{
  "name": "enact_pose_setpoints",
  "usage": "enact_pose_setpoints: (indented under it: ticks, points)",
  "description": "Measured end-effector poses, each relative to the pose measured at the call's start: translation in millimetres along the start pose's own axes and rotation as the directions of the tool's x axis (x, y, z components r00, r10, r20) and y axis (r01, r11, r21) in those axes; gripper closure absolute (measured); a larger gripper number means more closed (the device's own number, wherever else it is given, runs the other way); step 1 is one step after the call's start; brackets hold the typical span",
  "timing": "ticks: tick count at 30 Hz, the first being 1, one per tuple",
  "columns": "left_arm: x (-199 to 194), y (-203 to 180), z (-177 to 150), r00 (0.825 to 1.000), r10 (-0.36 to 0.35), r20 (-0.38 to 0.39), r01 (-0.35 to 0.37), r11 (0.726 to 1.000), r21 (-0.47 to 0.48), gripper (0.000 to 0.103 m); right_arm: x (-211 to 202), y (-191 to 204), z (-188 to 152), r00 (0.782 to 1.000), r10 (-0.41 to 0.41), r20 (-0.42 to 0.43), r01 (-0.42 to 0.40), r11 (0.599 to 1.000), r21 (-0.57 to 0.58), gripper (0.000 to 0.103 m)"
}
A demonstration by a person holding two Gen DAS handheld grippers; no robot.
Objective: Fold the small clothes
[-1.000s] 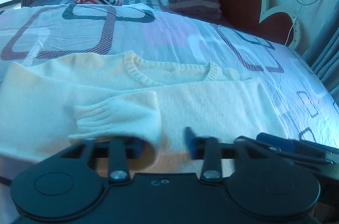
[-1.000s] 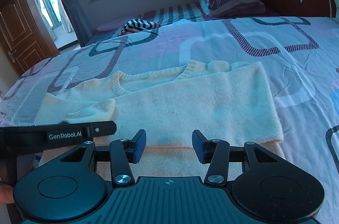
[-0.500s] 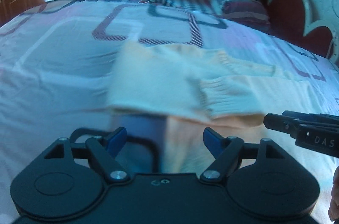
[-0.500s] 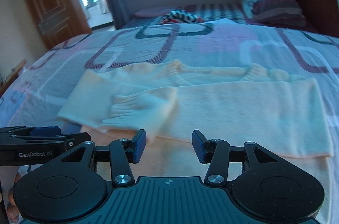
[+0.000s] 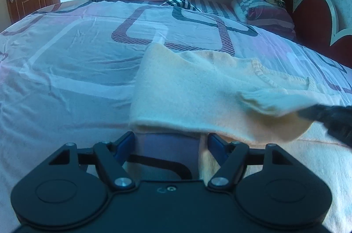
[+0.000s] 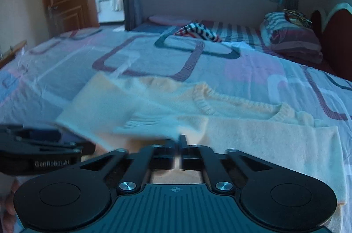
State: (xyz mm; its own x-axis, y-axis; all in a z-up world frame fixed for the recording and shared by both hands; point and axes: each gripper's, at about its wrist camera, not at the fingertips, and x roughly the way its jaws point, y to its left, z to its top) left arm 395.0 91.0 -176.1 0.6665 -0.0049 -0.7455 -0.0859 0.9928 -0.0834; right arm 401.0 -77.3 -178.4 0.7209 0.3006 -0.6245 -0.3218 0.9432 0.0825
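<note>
Sweater in pale cream knit is spread on the bed, lying across the patterned sheet near the edge closest to both cameras, well short of the striped pillow by the headboard. Its ribbed round neckline is turned towards the pillow side, and one sleeve has been laid across the body so that the ribbed cuff rests on the chest, which suggests the sleeve-in stage of the fold is under way.

The right hand-held gripper is seen with its jaws pressed together just below that cuff; the jaws have just been closing, and cream knit appears to be pinched between the tips, though blur keeps this from being certain. In the left wrist view the cloth is drawn up into a peak where this tool meets it, which fits a pinch taken to lift the layer.

The left hand-held gripper is held spread at the sweater's outer folded edge, nothing being clamped; its jaws have just been narrowing slightly from a wider gap, with the rolled hem edge lying just above them and bare sheet between. It is judged to be lined up for a grasp on that side, so that both ends can be carried over together
</note>
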Motion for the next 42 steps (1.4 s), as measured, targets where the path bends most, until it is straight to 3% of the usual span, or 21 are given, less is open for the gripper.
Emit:
enact_pose_setpoints:
  ticks: [7, 11, 14, 17, 21, 24, 26, 34, 35, 37, 42]
  points:
    - [3, -4, 1, 1.0, 0.007, 0.021, -0.008, 1.0, 0.021, 0.034, -33, -69, 14, 0.991, -0.108, 0.084, 0.087, 0.972, 0.219, 0.101]
    - [3, -7, 2, 0.998, -0.013, 0.054, 0.013, 1.0, 0.013, 0.065, -32, -114, 2, 0.992, -0.123, -0.009, 0.119, 0.93, 0.348, 0.101]
    - [3, -10, 3, 0.997, -0.036, 0.064, 0.034, 0.999, 0.021, 0.083, -39, -144, -12, 0.992, -0.118, -0.038, 0.122, 0.878, 0.463, 0.101]
    - [2, -15, 1, 0.997, -0.049, 0.068, 0.047, 0.998, 0.029, 0.092, -40, -158, -17, 0.993, -0.094, -0.067, 0.114, 0.859, 0.5, 0.101]
    - [3, -15, 1, 0.997, -0.051, 0.063, 0.049, 0.998, 0.031, 0.094, -45, -168, -20, 0.99, -0.129, -0.049, 0.135, 0.84, 0.525, 0.096]
    - [3, -14, 2, 0.997, -0.051, 0.058, 0.049, 0.998, 0.031, 0.094, -46, -167, -20, 0.983, -0.177, -0.042, 0.174, 0.847, 0.502, 0.071]
    - [3, -13, 2, 0.997, -0.051, 0.055, 0.049, 0.998, 0.029, 0.094, -49, -171, -22, 0.979, -0.204, -0.028, 0.189, 0.836, 0.514, 0.066]
    - [4, -15, 2, 0.998, -0.046, 0.053, 0.044, 0.998, 0.042, 0.094, -58, -191, -33, 0.974, -0.222, -0.053, 0.211, 0.787, 0.58, 0.068]
    - [5, -15, 2, 0.998, -0.045, 0.053, 0.043, 0.998, 0.044, 0.094, -58, -191, -34, 0.975, -0.216, -0.057, 0.209, 0.791, 0.575, 0.07]
    - [4, -16, 2, 0.998, -0.043, 0.052, 0.041, 0.998, 0.045, 0.094, -58, -191, -33, 0.975, -0.212, -0.058, 0.207, 0.799, 0.565, 0.089]
    - [4, -17, 2, 0.998, -0.038, 0.049, 0.036, 0.998, 0.047, 0.094, -53, -191, -35, 0.976, -0.201, -0.082, 0.213, 0.811, 0.545, 0.099]
